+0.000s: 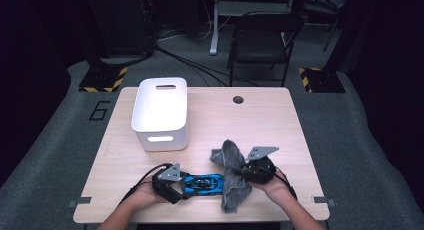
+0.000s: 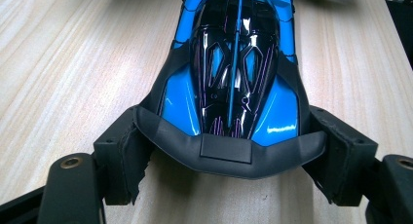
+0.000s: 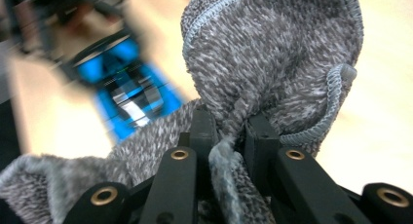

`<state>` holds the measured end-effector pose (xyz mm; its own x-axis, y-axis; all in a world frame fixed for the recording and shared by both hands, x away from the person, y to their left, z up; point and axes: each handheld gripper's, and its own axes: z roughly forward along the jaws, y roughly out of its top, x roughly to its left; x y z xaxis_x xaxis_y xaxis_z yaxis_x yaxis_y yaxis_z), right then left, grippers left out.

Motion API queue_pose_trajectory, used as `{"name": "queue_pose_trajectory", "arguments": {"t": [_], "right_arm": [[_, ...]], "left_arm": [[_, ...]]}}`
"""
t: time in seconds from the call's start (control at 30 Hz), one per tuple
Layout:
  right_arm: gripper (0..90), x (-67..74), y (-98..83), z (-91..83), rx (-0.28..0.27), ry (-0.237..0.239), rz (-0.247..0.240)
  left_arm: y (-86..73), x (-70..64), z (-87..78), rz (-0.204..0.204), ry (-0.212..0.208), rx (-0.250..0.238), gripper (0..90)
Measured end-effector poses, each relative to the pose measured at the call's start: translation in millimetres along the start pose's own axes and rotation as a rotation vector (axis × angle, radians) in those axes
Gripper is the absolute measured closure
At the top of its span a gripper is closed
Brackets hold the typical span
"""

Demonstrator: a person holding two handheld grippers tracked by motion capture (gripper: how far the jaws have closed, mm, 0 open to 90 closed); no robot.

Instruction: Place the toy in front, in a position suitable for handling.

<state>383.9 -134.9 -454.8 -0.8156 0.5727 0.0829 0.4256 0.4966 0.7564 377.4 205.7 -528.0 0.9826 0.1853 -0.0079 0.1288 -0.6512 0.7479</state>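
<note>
- The toy car (image 1: 202, 183), blue and black, lay on its wheels near the table's (image 1: 280, 120) front edge, its rear end clamped between the pads of the left gripper (image 2: 234, 158), which grasped it across the tail wing.
- The right gripper (image 3: 233, 131) had its jaws clenched on a fold of the grey cloth (image 3: 272, 53), just beside the car's nose; part of the cloth trailed on the table (image 1: 231, 192).
- Risk, as I judged it: the grip sat only on the car's tail, so a firm wipe could have twisted the car out of the pads or rolled it forward.
- The pinch on the cloth was narrow; a snag on the car's wing could have pulled it free.
- The white bin (image 1: 161, 112) stood well apart, behind the work, obstructing nothing.
</note>
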Motion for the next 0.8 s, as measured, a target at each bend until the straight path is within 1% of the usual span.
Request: {"name": "queue_pose_trajectory", "arguments": {"t": [0.03,0.07,0.1,0.13,0.17,0.2,0.23,0.27,0.33,0.37,0.4,0.43,0.47,0.5,0.57,0.6,0.63,0.67,0.73,0.77,0.8], "right_arm": [[77.2,-7.0,3.4,-1.8,-0.01,-0.028,0.002],[77.2,-7.0,3.4,-1.8,-0.01,-0.028,0.002],[76.7,-20.0,8.8,-4.1,-0.023,-0.071,0.011],[76.5,-25.4,11.0,-4.6,-0.028,-0.09,0.019],[76.5,-25.4,11.0,-4.6,-0.028,-0.09,0.019],[75.7,-34.5,14.5,-4.0,-0.028,-0.121,0.038],[75.7,-34.5,14.5,-4.0,-0.028,-0.121,0.038],[75.4,-42.5,16.1,-1.7,-0.027,-0.149,0.042],[74.9,-49.5,15.7,2.7,-0.021,-0.166,0.059],[74.9,-49.5,15.7,2.7,-0.021,-0.166,0.059],[74.8,-56.7,13.6,8.4,-0.012,-0.187,0.077],[74.8,-56.7,13.6,8.4,-0.012,-0.187,0.077],[74.8,-64.1,10.4,14.1,-0.007,-0.203,0.108],[74.8,-64.1,10.4,14.1,-0.007,-0.203,0.108],[74.5,-70.2,6.9,19.2,-0.004,-0.215,0.136],[74.1,-75.5,4.1,23.7,0.01,-0.233,0.146],[74.1,-75.5,4.1,23.7,0.01,-0.233,0.146],[75.3,-79.0,2.6,26.8,0.02,-0.258,0.151],[75.9,-80.6,2.1,27.7,0.021,-0.265,0.15],[76.2,-82.4,1.5,28.7,0.029,-0.29,0.155],[76.2,-85.2,0.6,29.4,0.028,-0.301,0.153]], "left_arm": [[0.0,-0.1,0.1,-0.001,0.0,-0.001,24.7],[0.0,-0.1,0.1,-0.001,0.0,-0.001,24.7],[0.0,-0.1,0.1,0.0,-0.001,-0.001,24.7],[0.0,0.0,-0.1,0.0,0.003,0.0,24.7],[0.0,0.0,-0.1,0.0,0.003,0.0,24.7],[0.0,0.0,-0.1,0.001,0.002,0.0,24.7],[0.0,0.0,-0.1,0.001,0.002,0.0,24.7],[0.0,0.1,-0.1,0.001,0.002,0.0,24.7],[0.1,-0.1,0.2,0.0,-0.003,-0.002,24.7],[0.1,-0.1,0.2,0.0,-0.003,-0.002,24.6],[0.1,-0.1,0.2,0.0,-0.003,-0.002,24.7],[0.1,-0.1,0.2,0.0,-0.003,-0.002,24.6],[0.1,-0.1,0.2,0.0,-0.004,-0.002,24.7],[0.1,-0.1,0.2,0.0,-0.004,-0.002,24.7],[0.1,-0.1,0.2,0.0,-0.004,-0.002,24.6],[0.1,-0.1,0.2,0.0,-0.004,-0.002,24.6],[0.1,-0.1,0.2,0.0,-0.004,-0.002,24.6],[0.1,-0.2,0.3,0.0,-0.003,-0.003,24.6],[0.1,-0.1,0.2,0.0,-0.004,-0.003,24.6],[0.1,-0.1,0.2,0.001,-0.004,-0.002,24.6],[0.1,-0.2,0.2,0.0,-0.003,-0.003,24.6]]}}
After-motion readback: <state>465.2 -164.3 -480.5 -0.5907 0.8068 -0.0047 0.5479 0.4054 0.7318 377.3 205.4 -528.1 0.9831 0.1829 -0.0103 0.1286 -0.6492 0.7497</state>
